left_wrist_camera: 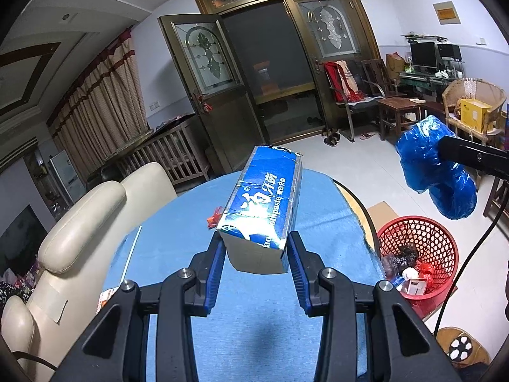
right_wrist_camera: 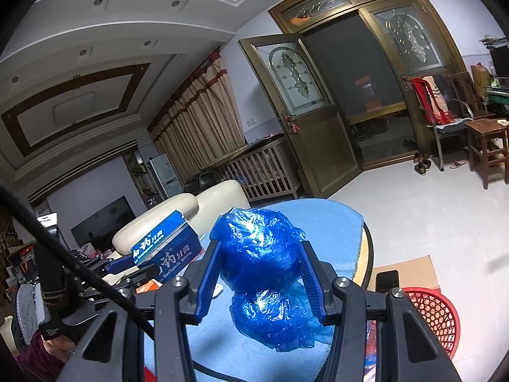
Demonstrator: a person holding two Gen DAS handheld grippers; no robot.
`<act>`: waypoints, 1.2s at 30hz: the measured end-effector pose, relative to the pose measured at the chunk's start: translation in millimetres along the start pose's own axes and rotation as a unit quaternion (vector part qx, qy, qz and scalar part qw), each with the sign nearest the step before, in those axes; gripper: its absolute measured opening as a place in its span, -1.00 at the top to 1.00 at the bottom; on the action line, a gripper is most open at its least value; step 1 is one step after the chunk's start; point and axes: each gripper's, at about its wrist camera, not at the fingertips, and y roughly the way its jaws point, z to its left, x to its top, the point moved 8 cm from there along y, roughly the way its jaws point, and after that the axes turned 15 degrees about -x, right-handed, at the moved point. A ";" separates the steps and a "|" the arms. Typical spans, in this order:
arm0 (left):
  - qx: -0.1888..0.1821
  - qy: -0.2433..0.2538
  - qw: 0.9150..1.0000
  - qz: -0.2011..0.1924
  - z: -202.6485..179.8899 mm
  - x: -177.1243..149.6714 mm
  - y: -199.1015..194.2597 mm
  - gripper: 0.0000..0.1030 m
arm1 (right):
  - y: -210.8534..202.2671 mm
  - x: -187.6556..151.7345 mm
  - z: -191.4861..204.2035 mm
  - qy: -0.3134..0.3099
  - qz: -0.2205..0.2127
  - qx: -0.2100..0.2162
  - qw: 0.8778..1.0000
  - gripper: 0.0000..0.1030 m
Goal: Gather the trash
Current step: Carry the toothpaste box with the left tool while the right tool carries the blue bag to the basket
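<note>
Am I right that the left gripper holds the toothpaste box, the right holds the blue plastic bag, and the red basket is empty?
Not quite: the red basket already holds trash, as the left wrist view shows. The left gripper does hold the toothpaste box, and the right gripper the blue plastic bag.

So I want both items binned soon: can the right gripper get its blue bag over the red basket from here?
Probably yes. The right gripper holds the blue plastic bag lifted off the table, and the red basket stands open-topped just beyond the table edge, nothing between them.
</note>
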 end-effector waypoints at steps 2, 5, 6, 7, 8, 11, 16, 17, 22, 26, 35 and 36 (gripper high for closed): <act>-0.002 0.004 1.000 0.002 -2.3 0.7 2.5 0.20 | -2.2 0.1 1.1 0.004 0.001 -0.002 1.000 0.00; -0.007 0.006 1.000 0.006 -5.5 0.6 4.9 0.20 | -5.9 -0.5 -1.8 0.008 0.002 -0.007 1.000 0.00; -0.007 0.008 1.000 0.007 -6.7 0.8 5.8 0.20 | -6.7 -0.7 -2.2 0.010 0.002 -0.007 1.000 0.00; -0.008 0.010 1.000 0.008 -8.1 1.4 6.7 0.20 | -7.2 0.0 -1.1 0.011 0.002 -0.008 1.000 0.00; -0.010 0.011 1.000 0.008 -9.5 1.1 7.2 0.20 | -8.2 0.2 -2.2 0.012 0.002 -0.010 1.000 0.00; -0.013 0.015 1.000 0.011 -14.0 2.5 9.9 0.20 | -9.9 0.3 -3.7 0.017 0.003 -0.013 1.000 0.00; -0.018 0.022 0.999 0.015 -20.0 3.7 13.7 0.20 | -12.3 0.7 -4.1 0.023 0.003 -0.018 1.000 0.00; -0.019 0.024 0.999 0.015 -22.1 4.0 14.6 0.20 | -13.3 0.6 -3.9 0.026 0.002 -0.019 0.999 0.00; -0.025 0.030 0.999 0.019 -28.8 3.6 19.6 0.20 | -15.1 -0.3 -4.6 0.034 0.004 -0.025 0.999 0.00; -0.029 0.036 0.999 0.024 -34.0 3.7 24.4 0.20 | -15.5 -3.2 -6.2 0.040 0.005 -0.030 0.999 0.00; -0.037 0.049 0.998 0.034 -47.0 5.1 33.8 0.20 | -20.0 -3.4 -8.3 0.054 0.006 -0.041 0.998 0.00; -0.039 0.050 0.997 0.035 -48.9 5.1 34.6 0.20 | -20.2 -3.3 -8.6 0.056 0.007 -0.042 0.998 0.00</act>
